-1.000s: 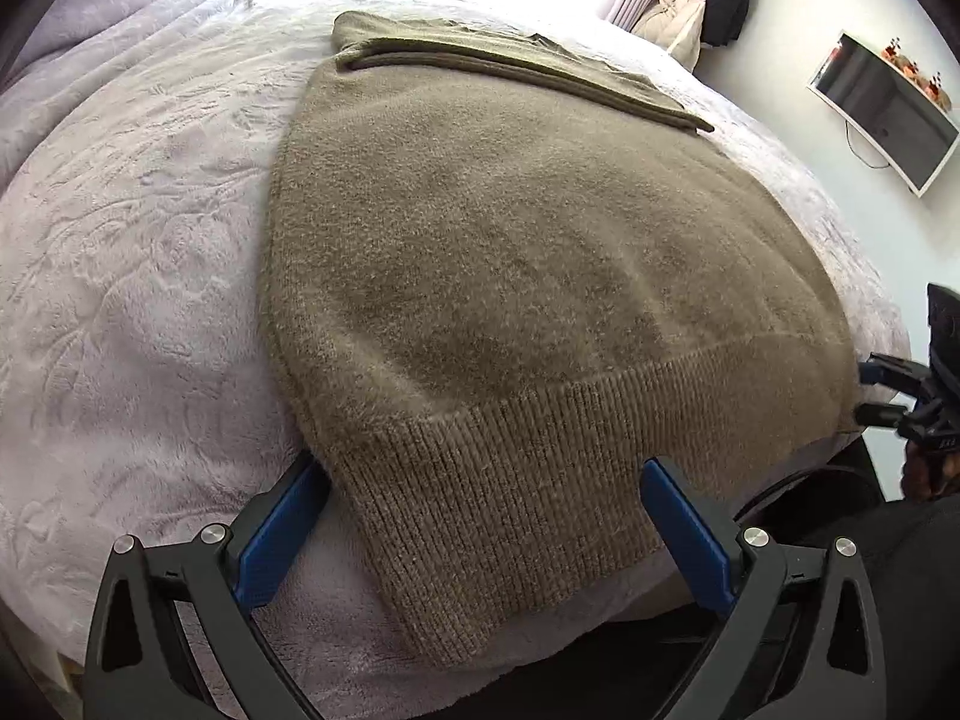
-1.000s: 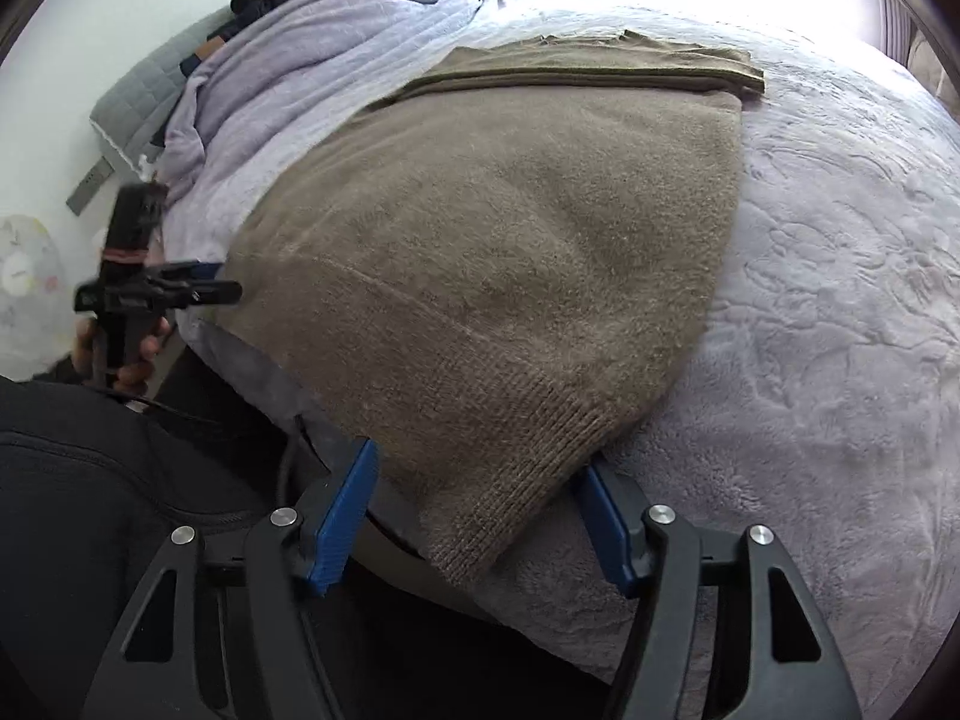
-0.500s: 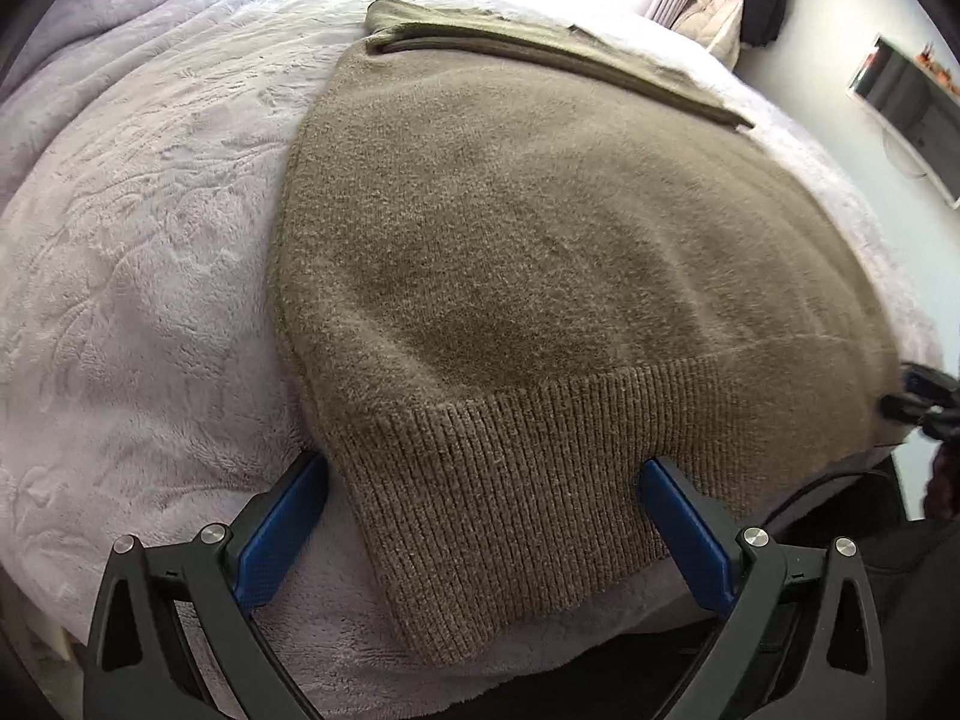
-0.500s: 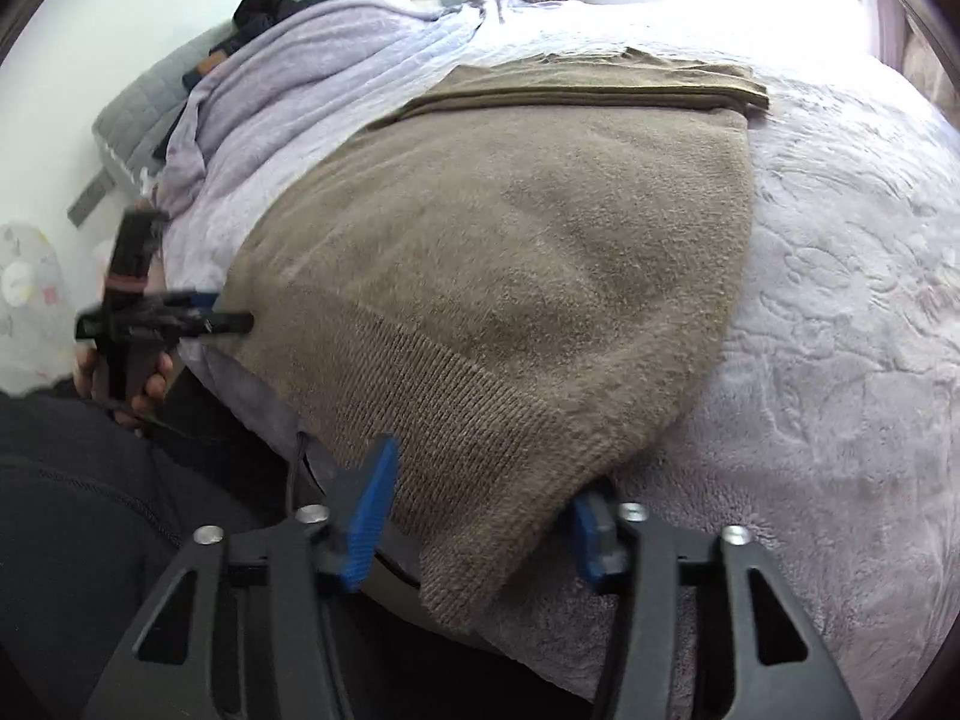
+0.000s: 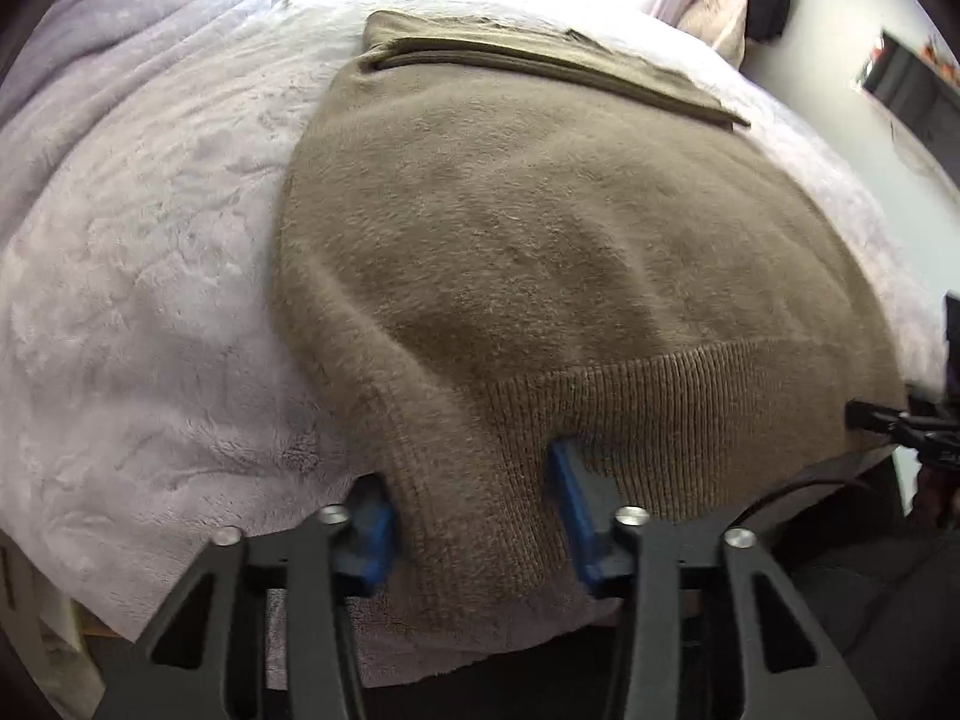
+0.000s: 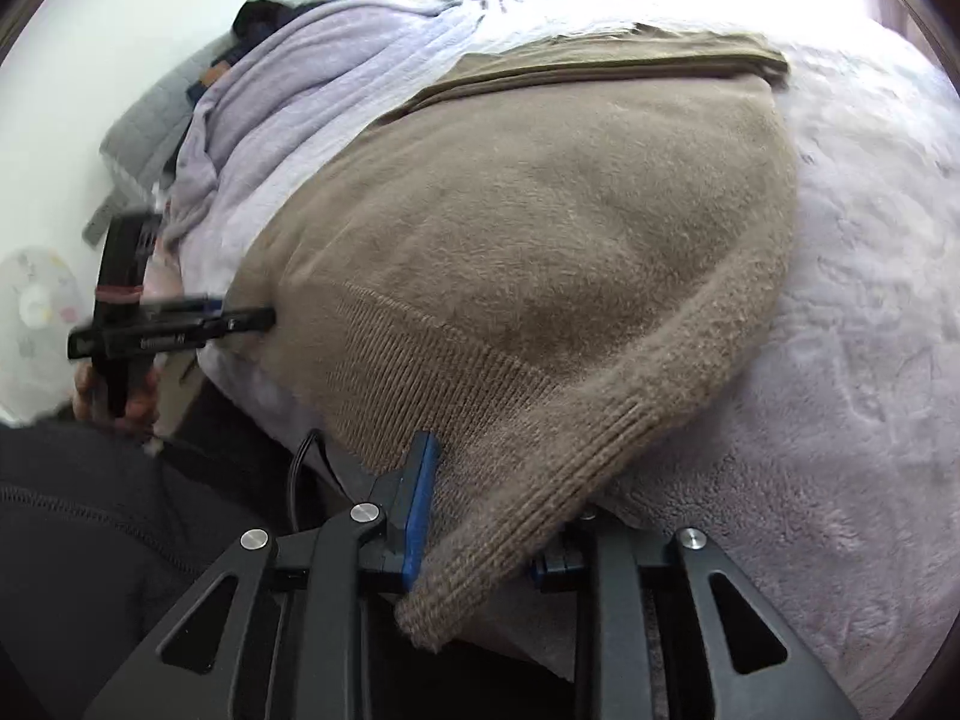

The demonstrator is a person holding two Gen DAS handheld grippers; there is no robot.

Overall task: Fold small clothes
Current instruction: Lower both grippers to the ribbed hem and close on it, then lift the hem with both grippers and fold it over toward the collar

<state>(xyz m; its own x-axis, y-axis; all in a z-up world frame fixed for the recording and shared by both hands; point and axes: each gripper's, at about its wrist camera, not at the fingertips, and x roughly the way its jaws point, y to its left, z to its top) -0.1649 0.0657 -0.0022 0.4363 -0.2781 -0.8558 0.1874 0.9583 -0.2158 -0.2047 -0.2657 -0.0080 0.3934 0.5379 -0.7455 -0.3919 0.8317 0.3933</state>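
An olive-brown knit sweater [image 5: 540, 252] lies flat on the bed, ribbed hem toward me, sleeves folded across its far end. It also shows in the right wrist view [image 6: 558, 228]. My left gripper [image 5: 474, 516] is shut on the hem's left corner, blue pads pinching the knit. My right gripper [image 6: 486, 516] is shut on the hem's right corner, which is lifted and bunched; its right pad is mostly hidden by the cloth. The left gripper shows in the right wrist view [image 6: 240, 321] at the hem's other end.
The sweater rests on a pale lilac fleece blanket [image 5: 138, 276] covering the bed. A bunched lilac quilt [image 6: 288, 84] and grey headboard [image 6: 144, 132] lie to the left. A wall shelf [image 5: 912, 84] and hanging bags [image 5: 750, 6] are at the right.
Both grippers moved forward onto the hem and closed from wide open onto its two corners. The corners now bunch up and lift slightly off the blanket.
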